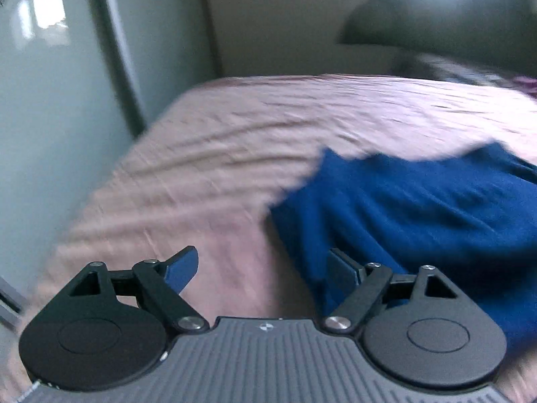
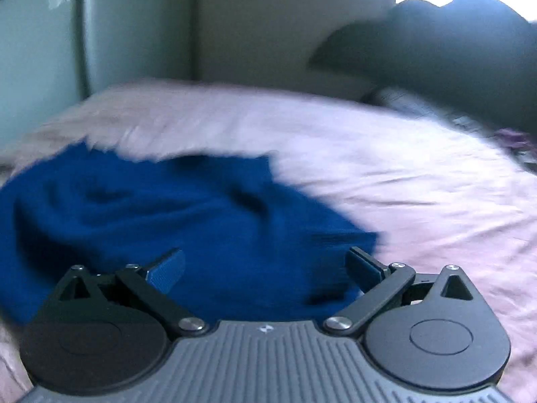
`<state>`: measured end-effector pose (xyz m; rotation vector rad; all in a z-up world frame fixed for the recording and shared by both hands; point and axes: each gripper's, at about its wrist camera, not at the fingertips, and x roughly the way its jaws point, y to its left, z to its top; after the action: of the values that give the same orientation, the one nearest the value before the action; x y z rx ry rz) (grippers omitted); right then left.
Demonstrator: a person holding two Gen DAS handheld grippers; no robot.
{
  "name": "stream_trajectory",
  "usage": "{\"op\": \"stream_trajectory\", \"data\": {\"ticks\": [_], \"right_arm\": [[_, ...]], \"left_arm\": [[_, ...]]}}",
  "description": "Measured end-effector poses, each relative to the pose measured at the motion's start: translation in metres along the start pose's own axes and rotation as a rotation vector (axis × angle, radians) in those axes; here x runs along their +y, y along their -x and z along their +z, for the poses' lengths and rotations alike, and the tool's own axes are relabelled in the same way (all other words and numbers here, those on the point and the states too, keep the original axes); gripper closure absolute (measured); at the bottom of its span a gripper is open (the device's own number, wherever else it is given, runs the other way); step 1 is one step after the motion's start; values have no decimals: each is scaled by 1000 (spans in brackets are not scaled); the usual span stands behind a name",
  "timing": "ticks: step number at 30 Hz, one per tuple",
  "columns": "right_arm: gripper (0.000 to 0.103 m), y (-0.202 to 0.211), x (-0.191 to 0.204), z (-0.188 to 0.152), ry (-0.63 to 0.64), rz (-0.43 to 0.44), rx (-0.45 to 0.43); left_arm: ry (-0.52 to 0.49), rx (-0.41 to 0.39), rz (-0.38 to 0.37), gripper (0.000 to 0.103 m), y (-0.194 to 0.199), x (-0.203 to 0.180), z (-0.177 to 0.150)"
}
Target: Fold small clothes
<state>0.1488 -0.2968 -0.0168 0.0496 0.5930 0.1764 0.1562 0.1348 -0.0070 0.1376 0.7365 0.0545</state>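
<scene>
A dark blue garment [image 1: 419,208] lies crumpled on a pink bedsheet [image 1: 218,154], at the right of the left wrist view. My left gripper [image 1: 261,262] is open just above the sheet at the garment's left edge. Its right finger [image 1: 342,268] is over the blue cloth and its left finger is over bare sheet. In the right wrist view the same garment [image 2: 151,208] fills the left and middle. My right gripper [image 2: 266,258] is wide open low over its near right part, with blue cloth showing between the fingers and neither pad pressing on it. Both views are motion-blurred.
The pink sheet [image 2: 402,168] stretches to the right and back. A dark rounded mass [image 2: 436,53] sits at the bed's far right, with a patterned cloth [image 2: 513,141] below it. A pale cabinet [image 1: 50,100] stands beside the bed's left edge.
</scene>
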Motion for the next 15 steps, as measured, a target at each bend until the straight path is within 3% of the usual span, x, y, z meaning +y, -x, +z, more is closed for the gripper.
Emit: {"op": "stream_trajectory", "data": {"ticks": [3, 5, 13, 15], "right_arm": [[1, 23, -25, -13, -164, 77, 15], [1, 36, -26, -25, -176, 90, 36], [3, 71, 3, -58, -53, 104, 58], [12, 64, -1, -62, -89, 118, 74]], "left_arm": [[51, -5, -116, 16, 26, -3, -30], [78, 2, -167, 16, 32, -8, -45], [57, 24, -183, 27, 31, -25, -69], [54, 34, -197, 34, 30, -25, -72]]}}
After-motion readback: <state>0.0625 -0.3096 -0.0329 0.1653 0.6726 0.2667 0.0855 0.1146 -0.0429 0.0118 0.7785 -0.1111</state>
